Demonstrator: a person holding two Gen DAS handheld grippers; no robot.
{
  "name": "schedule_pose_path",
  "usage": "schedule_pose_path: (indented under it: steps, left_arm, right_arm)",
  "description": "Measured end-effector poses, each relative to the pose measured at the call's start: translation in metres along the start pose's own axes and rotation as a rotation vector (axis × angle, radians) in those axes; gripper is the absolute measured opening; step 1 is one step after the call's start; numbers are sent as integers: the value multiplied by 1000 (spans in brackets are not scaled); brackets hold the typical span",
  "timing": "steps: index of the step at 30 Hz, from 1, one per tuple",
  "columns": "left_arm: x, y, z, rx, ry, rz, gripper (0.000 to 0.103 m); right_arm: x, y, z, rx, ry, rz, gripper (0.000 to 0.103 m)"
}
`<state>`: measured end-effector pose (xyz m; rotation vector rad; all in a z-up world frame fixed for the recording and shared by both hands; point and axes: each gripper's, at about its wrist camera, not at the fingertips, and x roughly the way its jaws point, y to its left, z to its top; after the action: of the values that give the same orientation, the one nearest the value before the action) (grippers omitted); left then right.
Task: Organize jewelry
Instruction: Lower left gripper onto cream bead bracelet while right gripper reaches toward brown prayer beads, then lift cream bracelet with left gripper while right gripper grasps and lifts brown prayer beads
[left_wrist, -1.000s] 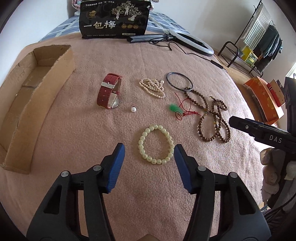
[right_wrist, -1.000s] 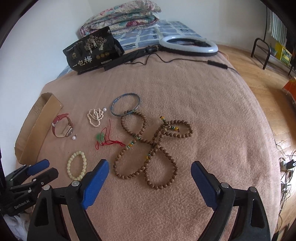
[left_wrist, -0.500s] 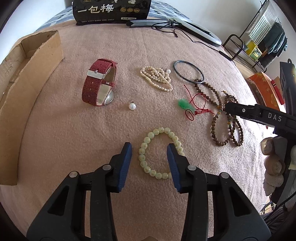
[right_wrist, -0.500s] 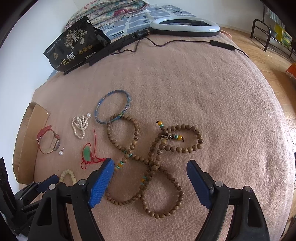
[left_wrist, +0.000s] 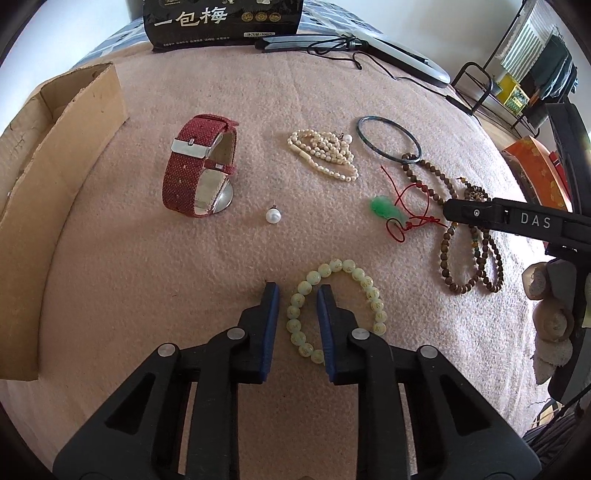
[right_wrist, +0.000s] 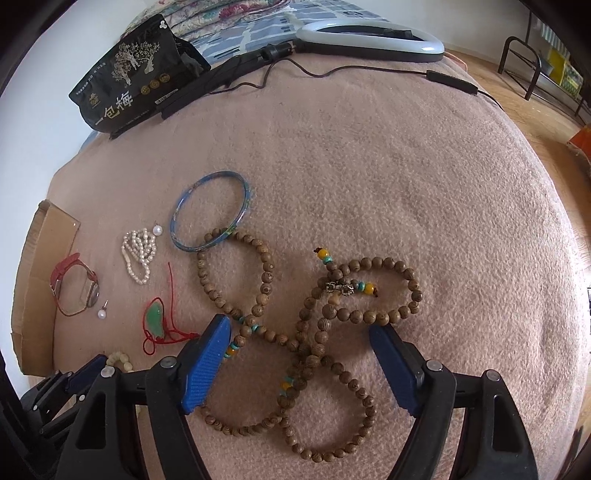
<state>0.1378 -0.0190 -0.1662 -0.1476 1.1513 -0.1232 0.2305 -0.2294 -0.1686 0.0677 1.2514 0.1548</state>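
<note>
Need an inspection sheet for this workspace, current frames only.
Surface: pink blanket.
Job's things: pale bead bracelet, red watch, loose pearl, pearl strand, bangle, green pendant, wooden beads, cardboard box.
Clutter: black packet.
Grippers: left gripper jaws straddle the bracelet's near side, narrowly apart; right gripper wide open over wooden beads.
Cables: ring light cord.
Surroundings: metal rack.
</note>
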Motion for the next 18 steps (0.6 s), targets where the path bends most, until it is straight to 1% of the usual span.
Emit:
schedule_pose_path:
  steps: [2,4,7,9,10,12,13,15,18]
  left_arm:
    - [1,0,1,3,-3,5,14]
    - [1,1,1,2,-6,5,10]
    - [1,2,2,0,-12,4,8]
    - [-1,3,2,-6,-16,0,7]
    - [-1,4,1,-11,-17,-4,5]
    - [-3,4,2,-21,-20,-12,5]
    - [-5,5,2,-24,-23,-16,5]
    - [-9,4,1,-21,-35,-23,5]
    - [-17,3,0,-13,-51,-33,5]
  right_arm:
    - [3,5,2,-23,0,-29,81]
    - [5,8,3,-38,-2,-56,78]
    - [6,12,5,-57,-8,-90,69]
    - [5,10,4,-66,-15,-107,55]
    - [4,10,5,-69,-19,-110,51]
    - [2,7,4,-66,-25,-105,32]
    - [0,4,4,-62,-26,-99,28]
    - [-4,-2,2,-50,-27,-71,16]
    - [-9,-11,-1,-20,-28,-17,13]
